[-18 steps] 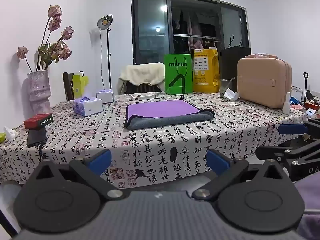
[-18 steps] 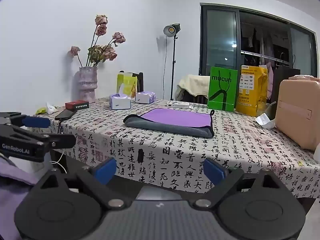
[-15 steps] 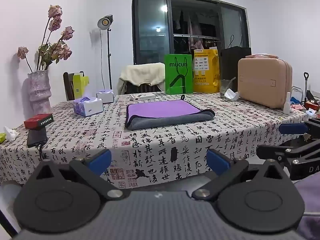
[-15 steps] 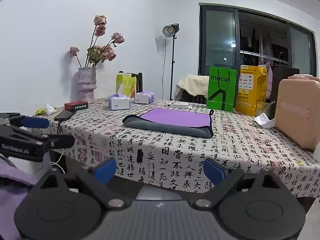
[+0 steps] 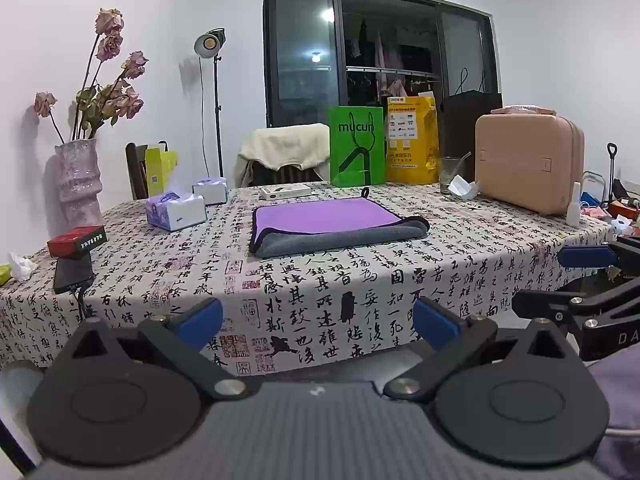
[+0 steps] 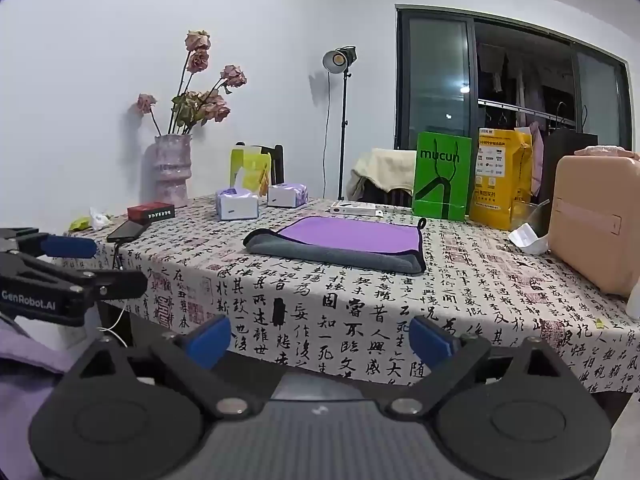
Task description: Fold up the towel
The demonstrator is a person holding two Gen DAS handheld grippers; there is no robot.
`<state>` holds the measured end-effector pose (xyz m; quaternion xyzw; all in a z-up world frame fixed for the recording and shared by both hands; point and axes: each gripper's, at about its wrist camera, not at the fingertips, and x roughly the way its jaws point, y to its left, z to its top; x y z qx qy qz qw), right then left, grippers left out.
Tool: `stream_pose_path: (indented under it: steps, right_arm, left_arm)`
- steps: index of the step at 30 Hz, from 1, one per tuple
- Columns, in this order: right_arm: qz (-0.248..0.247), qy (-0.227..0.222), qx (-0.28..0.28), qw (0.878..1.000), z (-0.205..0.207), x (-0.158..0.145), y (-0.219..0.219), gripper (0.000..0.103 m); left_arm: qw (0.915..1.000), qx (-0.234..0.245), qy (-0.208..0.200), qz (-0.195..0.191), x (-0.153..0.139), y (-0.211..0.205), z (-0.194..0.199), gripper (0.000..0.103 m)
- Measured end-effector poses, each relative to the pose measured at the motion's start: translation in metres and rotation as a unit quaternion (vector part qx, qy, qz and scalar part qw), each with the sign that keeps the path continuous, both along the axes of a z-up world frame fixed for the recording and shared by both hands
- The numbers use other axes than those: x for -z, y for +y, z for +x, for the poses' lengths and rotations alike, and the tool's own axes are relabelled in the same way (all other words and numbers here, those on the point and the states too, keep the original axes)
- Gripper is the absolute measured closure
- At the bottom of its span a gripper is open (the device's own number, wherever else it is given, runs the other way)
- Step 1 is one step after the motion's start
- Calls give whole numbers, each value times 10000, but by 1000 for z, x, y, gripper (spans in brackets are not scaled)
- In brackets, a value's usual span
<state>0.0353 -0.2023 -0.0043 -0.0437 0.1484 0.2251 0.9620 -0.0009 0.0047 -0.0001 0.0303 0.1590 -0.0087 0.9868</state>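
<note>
Left wrist view is showing me the towel (image 5: pixel 336 226) already folded ahead, well beyond both empty, spread grippers: left gripper (image 5: pixel 316 318), right gripper (image 6: pixel 320 336).

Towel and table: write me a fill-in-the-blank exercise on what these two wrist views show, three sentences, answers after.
1. The folded towel shows a ____ top face over a grey underside.
2. Both the left tongs and the right tongs are ____ and hold nothing.
3. The bag printed "mucun" behind the towel is ____ in colour.

Missing words: purple; open; green
</note>
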Motion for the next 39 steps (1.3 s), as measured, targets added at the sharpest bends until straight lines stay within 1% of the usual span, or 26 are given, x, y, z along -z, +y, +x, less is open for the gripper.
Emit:
stream_pose_path:
  steps: [15,19,39]
  right_arm:
    - [69,142,-21,9999,3,2,0,7]
    - [96,191,-25,9998,5,4,-1,2]
    - [99,194,-23,9998,5,4,-1,2]
  left_arm:
    - [9999,-1,134,83,4,-2,3,0]
    - [9998,2,156,91,4,-1,4,0]
    - [9998,-11,203,93,5,-1,4,0]
